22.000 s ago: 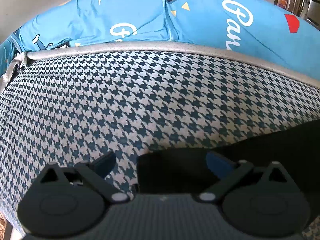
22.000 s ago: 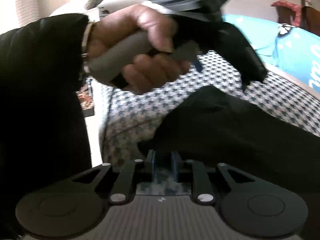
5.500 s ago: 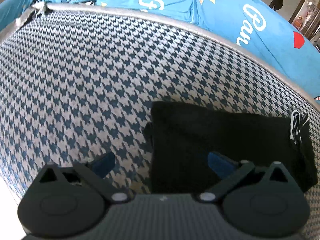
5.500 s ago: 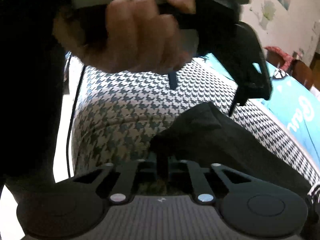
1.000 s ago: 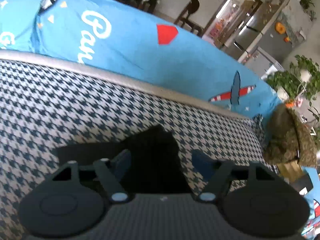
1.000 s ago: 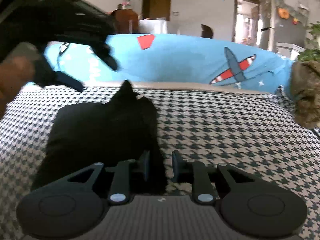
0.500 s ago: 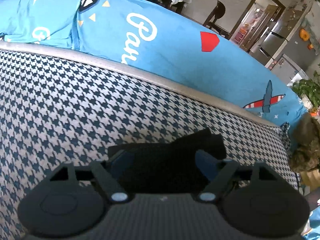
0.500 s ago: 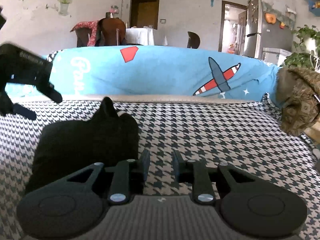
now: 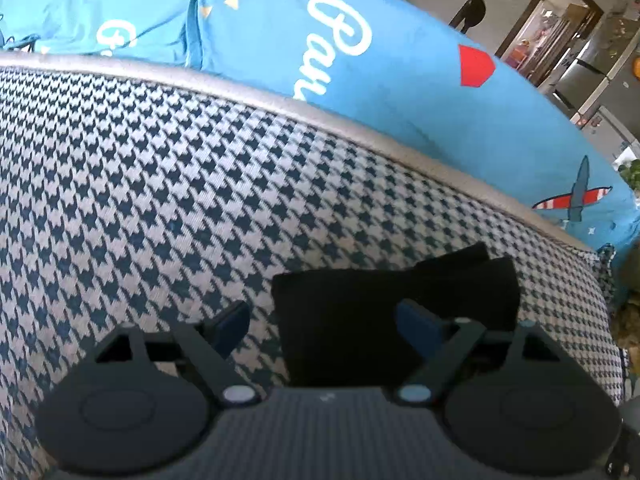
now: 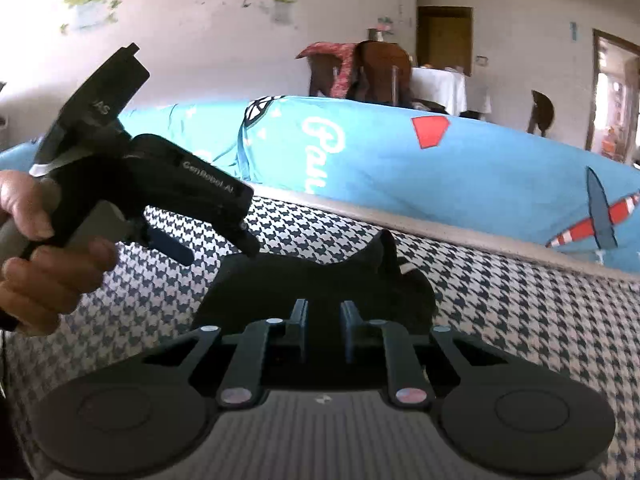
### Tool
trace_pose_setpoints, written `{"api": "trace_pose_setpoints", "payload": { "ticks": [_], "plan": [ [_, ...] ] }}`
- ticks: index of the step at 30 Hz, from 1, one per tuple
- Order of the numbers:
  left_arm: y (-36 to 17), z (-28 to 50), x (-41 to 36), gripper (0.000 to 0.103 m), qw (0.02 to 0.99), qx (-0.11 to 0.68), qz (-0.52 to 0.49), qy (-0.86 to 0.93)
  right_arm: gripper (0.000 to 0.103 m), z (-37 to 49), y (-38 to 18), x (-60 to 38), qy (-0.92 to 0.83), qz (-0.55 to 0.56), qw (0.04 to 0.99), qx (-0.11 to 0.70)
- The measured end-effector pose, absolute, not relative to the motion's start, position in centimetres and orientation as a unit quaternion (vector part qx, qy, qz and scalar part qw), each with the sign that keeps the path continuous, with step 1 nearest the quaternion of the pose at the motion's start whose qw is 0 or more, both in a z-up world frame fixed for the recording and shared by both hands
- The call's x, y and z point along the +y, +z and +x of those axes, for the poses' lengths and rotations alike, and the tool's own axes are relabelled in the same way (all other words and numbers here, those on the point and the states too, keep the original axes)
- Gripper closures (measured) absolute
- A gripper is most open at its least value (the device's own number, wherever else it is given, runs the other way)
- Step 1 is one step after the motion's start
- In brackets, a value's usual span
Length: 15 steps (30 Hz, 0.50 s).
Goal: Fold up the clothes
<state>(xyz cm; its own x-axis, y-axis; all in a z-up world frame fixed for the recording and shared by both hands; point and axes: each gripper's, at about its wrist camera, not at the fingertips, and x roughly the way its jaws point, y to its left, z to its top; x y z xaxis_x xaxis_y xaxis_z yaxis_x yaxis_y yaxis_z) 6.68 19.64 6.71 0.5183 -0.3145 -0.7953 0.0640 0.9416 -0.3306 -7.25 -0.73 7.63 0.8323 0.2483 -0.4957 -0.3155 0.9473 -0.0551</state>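
Two grippers: both over one black garment on a houndstooth cushion.
Left gripper (image 9: 322, 326): fingers spread wide, released, grasping nothing; left blue pad (image 9: 232, 326) over bare houndstooth, right pad over black cloth.
Right gripper (image 10: 324, 326): fingers drawn near each other with a narrow gap; black cloth seen in and behind the gap; cannot tell whether pinched or merely behind.
Black garment (image 9: 380, 312): folded into a compact block, lying flat on the cushion, ahead of and between the left fingers, mostly toward the right finger; near edge cut off by the gripper body; in the right wrist view (image 10: 320, 280) directly beyond the fingertips, one corner poking upward at the far right end.
Garment detail: seams, layers and type lost in uniform black; small pale patch beside the raised corner, too small to identify.
Houndstooth cushion (image 9: 160, 184): blue-and-white check, grey piping along the far edge, extending past both sides of the fingers.
Blue cover (image 9: 400, 92): beyond the piping, white script cut off by the cushion edge, red shape and aeroplane print to the right.
Person's hand (image 10: 36, 256): left of the right fingers, wrapped round the left gripper's grey handle; wrist cut off at the frame edge.
Room behind: chairs and doorway, blurred.
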Motion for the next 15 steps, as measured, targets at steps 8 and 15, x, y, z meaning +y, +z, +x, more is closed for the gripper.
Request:
{"api": "trace_pose_setpoints", "payload": {
  "ticks": [8,15],
  "plan": [
    [5.0,7.1,19.4,0.019,0.862,0.487,-0.113,-0.091,0.086,-3.0,5.7,-1.8,0.135,-0.076,0.953,0.262],
    [3.9,7.7,19.0,0.016,0.872,0.477,-0.086,-0.071,0.087,-0.2,4.5,-3.6,0.125,-0.053,0.952,0.275]
  ]
}}
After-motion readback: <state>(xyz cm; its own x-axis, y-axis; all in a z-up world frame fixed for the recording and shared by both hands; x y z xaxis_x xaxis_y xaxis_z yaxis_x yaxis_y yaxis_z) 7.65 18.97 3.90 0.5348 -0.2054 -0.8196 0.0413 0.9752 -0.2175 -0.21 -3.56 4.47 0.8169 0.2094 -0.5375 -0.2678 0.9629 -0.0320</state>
